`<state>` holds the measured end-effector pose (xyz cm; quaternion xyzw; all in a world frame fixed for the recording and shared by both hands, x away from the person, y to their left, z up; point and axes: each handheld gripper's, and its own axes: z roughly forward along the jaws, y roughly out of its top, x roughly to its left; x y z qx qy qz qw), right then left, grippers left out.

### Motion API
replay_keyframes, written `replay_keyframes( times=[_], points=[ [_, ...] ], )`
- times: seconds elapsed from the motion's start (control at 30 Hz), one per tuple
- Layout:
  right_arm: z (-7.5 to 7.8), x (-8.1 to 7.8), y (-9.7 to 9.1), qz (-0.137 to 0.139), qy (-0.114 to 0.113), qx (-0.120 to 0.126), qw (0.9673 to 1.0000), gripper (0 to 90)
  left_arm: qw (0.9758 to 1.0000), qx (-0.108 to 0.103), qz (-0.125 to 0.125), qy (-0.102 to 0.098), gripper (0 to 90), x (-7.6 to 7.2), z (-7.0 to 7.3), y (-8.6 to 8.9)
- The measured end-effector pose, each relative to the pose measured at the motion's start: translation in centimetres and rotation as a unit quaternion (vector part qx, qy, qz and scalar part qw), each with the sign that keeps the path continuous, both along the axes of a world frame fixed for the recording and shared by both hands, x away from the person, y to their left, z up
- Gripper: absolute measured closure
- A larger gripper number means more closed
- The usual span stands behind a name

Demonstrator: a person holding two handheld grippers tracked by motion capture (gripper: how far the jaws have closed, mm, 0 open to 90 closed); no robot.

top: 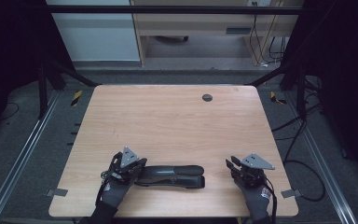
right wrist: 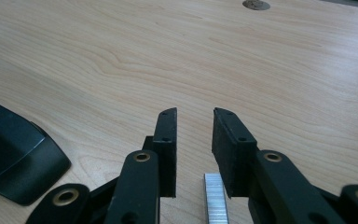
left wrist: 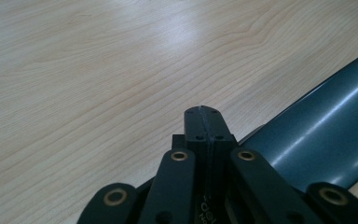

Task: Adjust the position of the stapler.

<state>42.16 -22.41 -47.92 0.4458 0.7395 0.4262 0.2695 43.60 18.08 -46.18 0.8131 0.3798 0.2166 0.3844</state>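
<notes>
While the left gripper [top: 137,164] is sitting with its jaws pressed flat together on nothing, the stapler [top: 172,176] is lying on its side just beside it, its near end touching or almost touching the gripper's right flank. Seen from the left gripper view, the stapler's dark glossy body [left wrist: 326,140] is running up and away to the right of the closed jaws, with bare table [left wrist: 98,70] ahead and to the left. Over on the other side, the right gripper [top: 233,163] is resting low with its jaws standing apart at a middling gap, gripping nothing. A strip of staples [right wrist: 215,200] is lying on the wood between and just below them, though contact is unclear. The stapler's far end [right wrist: 14,163] is lying to that gripper's left, apart from it.
</notes>
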Motion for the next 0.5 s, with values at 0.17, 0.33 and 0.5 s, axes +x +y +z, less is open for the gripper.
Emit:
replay_keyframes(
  times=[0.17, 0.33, 0.5],
  points=[
    [-0.11, -0.02, 0.11, 0.002, 0.000, -0.001, 1.0000, 71.1, 1.0000, 0.000, 0.002, -0.003, 89.7, -0.31, -0.04, -0.07],
    [-0.23, -0.01, 0.24, 0.004, 0.002, -0.003, 1.0000, 71.1, 0.9999, 0.008, -0.002, -0.013, 89.6, -0.45, -0.08, -0.10],
    [-0.23, -0.10, 0.22, 0.005, 0.001, -0.001, 1.0000, 70.9, 0.9994, 0.010, 0.004, -0.032, 81.4, -0.75, 0.48, 0.34]
  ],
)
